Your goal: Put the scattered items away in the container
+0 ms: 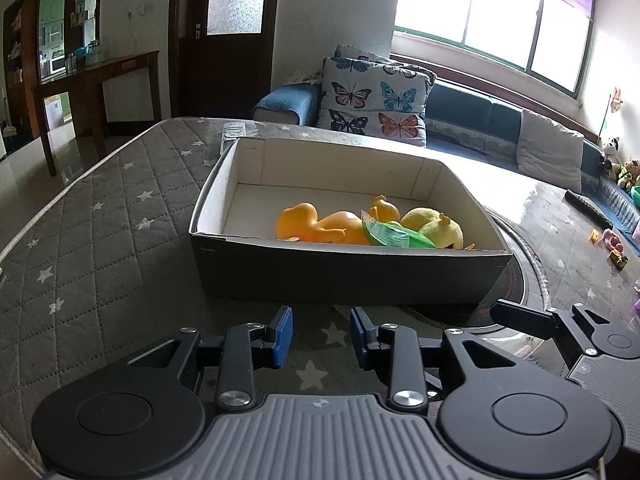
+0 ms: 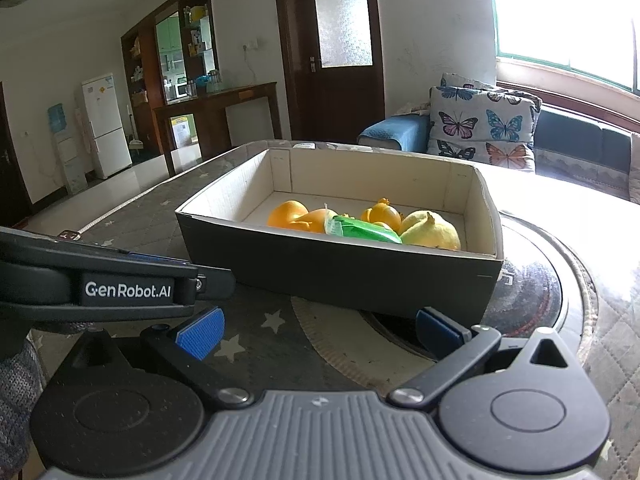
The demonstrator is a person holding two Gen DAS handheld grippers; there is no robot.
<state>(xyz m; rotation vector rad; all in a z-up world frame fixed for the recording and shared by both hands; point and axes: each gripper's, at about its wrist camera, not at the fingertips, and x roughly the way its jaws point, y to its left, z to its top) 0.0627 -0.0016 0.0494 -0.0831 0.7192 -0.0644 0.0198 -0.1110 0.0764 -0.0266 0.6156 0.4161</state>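
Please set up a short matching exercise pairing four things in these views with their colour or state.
Things:
1. box
2. packet
3. left gripper
4. plush toy

Descriptions:
A. green, lying across the toys
B. yellow, at the box's right end
C. dark outside, pale inside
D. open, holding nothing

Pairs: 1-C, 2-A, 3-D, 4-B

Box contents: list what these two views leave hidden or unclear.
- Left wrist view: the box near wall cuts off the undersides of the orange toy and green packet.
- Right wrist view: the packet covers part of the orange toy; its print is too small.
- Yellow plush toy: face not visible.
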